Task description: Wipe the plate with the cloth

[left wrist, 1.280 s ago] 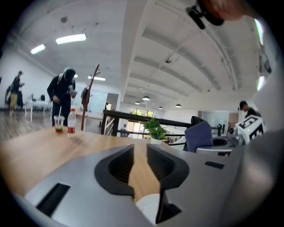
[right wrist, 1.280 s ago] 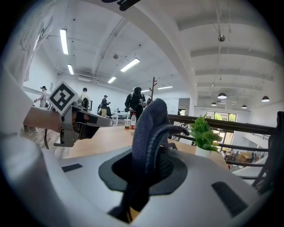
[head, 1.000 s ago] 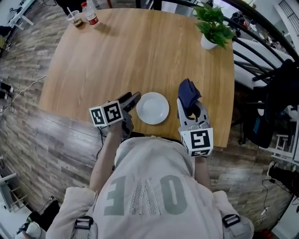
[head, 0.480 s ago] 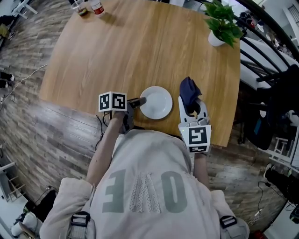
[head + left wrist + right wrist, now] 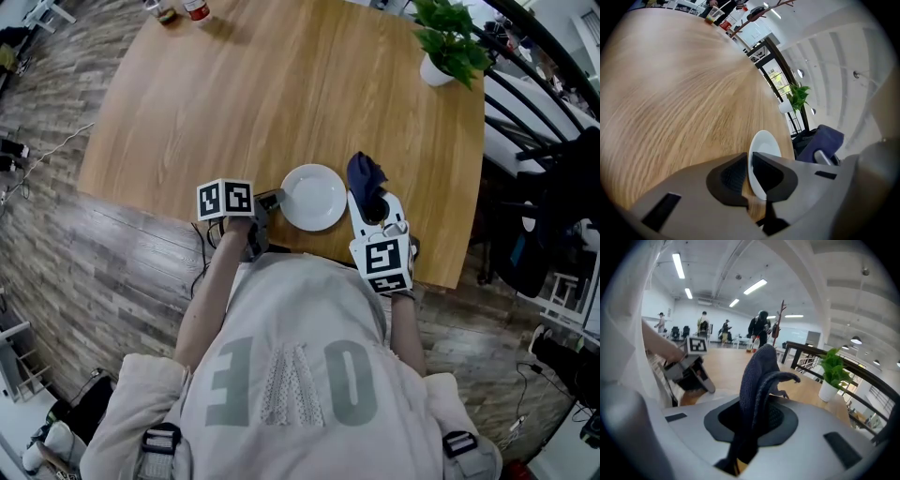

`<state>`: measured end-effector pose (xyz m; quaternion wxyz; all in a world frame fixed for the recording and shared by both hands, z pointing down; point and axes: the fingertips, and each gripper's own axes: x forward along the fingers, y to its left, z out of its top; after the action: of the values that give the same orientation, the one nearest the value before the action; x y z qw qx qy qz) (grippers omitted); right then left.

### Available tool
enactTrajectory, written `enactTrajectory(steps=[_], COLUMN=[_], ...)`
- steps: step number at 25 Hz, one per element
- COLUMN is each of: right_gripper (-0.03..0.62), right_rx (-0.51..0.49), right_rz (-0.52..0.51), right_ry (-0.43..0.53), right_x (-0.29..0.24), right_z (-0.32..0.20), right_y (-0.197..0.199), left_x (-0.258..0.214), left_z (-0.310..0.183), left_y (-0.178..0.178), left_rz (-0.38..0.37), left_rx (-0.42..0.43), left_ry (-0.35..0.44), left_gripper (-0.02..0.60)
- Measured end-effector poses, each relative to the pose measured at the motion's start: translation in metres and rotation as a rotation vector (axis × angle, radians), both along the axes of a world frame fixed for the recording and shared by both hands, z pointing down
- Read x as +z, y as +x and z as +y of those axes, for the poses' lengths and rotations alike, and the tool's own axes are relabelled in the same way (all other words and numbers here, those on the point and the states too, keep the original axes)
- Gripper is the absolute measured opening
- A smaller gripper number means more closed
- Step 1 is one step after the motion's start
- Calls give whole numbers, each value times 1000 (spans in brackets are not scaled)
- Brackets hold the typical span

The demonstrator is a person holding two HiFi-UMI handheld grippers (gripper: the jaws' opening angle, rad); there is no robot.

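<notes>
Fingers [image 5: 729,176] of the left gripper [image 5: 749,161] have just been closing and now pinch the left rim of the white plate [image 5: 312,197], which lies on the bench [image 5: 281,94] near its front edge. The right gripper [image 5: 757,418] clenches a dark blue cloth [image 5: 757,376], held just beside the plate's right edge. Wiping seems not yet begun, so all of it remains. The marker cubes [image 5: 225,199] carry only patterns, and the large letters on the person's top [image 5: 291,375] cannot be read with certainty.
</notes>
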<state>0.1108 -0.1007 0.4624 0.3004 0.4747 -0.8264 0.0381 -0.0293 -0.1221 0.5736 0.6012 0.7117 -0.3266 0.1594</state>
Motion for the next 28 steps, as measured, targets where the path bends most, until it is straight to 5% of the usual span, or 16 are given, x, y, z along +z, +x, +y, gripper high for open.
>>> enactTrajectory(steps=[5, 9, 14, 28], right_gripper=[57, 57, 57, 57], right_rx=[-249, -401, -430, -446], right_rz=[407, 542, 621, 627], right_ry=[-201, -263, -257, -255], right_x=[76, 95, 105, 102], right_z=[-7, -9, -17, 10], right_y=[4, -5, -9, -27], left_x=[0, 0, 1, -2], left_z=[-2, -3, -3, -8], left_y=[3, 4, 4, -4], left_rz=[5, -8, 16, -35], left_rx=[-23, -35, -62, -148], left_ry=[18, 35, 27, 68], left_gripper=[40, 37, 34, 32])
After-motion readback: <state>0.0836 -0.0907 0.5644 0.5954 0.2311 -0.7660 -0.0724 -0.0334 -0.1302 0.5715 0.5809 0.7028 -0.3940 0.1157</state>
